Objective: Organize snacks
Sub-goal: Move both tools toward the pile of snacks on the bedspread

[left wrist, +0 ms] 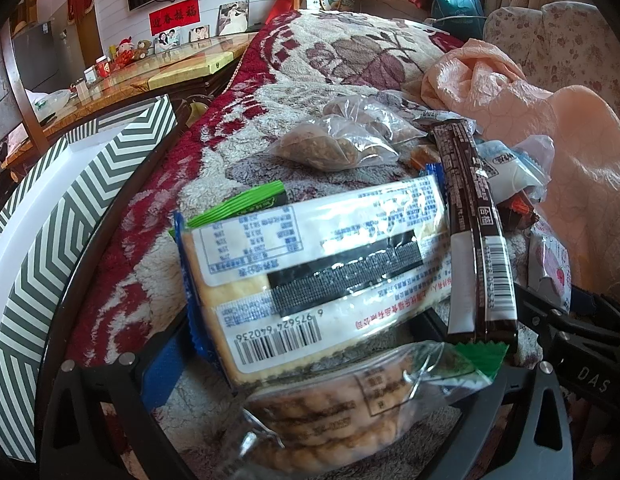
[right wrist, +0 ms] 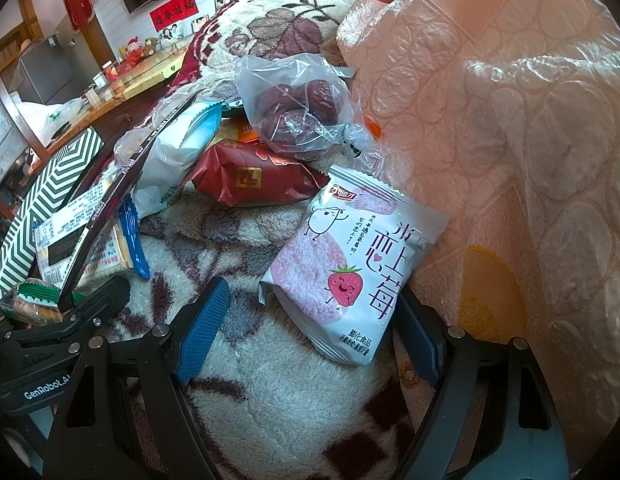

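Note:
A cracker packet (left wrist: 310, 272) with a barcode lies on the floral blanket (left wrist: 350, 52), with a clear pack of round biscuits (left wrist: 330, 412) just in front of it. Both sit between the wide-apart fingers of my left gripper (left wrist: 338, 360), which is open; its right finger is hidden. A dark brown bar (left wrist: 478, 232) leans across the cracker packet. My right gripper (right wrist: 310, 336) is open, and the lower end of a pink strawberry snack packet (right wrist: 342, 268) lies between its blue pads (right wrist: 202, 328), nearer the right one.
A green-and-white striped box (left wrist: 50, 240) stands at the left. The pile holds a red packet (right wrist: 250, 176), a white-blue packet (right wrist: 178, 156) and a clear bag of dark fruit (right wrist: 298, 112). A peach quilt (right wrist: 490, 120) rises on the right, and a wooden table (left wrist: 110, 92) stands beyond.

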The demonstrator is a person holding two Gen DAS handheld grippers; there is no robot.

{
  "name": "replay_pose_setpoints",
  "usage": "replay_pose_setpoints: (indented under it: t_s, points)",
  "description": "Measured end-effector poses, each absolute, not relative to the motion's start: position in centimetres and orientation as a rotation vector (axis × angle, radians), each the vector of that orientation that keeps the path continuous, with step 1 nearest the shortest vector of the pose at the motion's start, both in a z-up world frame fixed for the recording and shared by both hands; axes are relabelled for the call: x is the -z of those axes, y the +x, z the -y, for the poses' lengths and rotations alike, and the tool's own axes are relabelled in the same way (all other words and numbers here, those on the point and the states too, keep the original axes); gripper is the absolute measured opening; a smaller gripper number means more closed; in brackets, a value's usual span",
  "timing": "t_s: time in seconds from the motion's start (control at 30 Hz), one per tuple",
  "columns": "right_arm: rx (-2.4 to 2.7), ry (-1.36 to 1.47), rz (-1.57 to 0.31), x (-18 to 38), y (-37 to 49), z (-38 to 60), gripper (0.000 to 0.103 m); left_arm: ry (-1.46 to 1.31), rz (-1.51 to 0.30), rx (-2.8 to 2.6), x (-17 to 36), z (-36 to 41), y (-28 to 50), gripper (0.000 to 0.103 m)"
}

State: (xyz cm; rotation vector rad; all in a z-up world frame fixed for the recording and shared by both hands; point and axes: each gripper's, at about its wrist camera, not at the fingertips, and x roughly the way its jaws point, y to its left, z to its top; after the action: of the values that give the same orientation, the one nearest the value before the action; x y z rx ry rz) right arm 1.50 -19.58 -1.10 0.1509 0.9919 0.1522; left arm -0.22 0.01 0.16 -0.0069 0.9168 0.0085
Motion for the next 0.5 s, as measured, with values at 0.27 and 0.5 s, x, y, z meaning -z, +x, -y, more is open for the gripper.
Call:
replay_pose_setpoints:
  t_s: [0.27, 0.5]
  points:
    - [-0.147, 0.157, -1.018, 1.0, 1.5, 19.6, 0.081, 0.035, -0.943, 0.024, -1.1, -0.3, -1.3, 0.103]
    - [-0.159, 0.182, -0.992, -2.2, -0.7, 19.7, 0.081, 0.003, -0.824, 0.029, -5.8, -3.0, -4.1, 0.103]
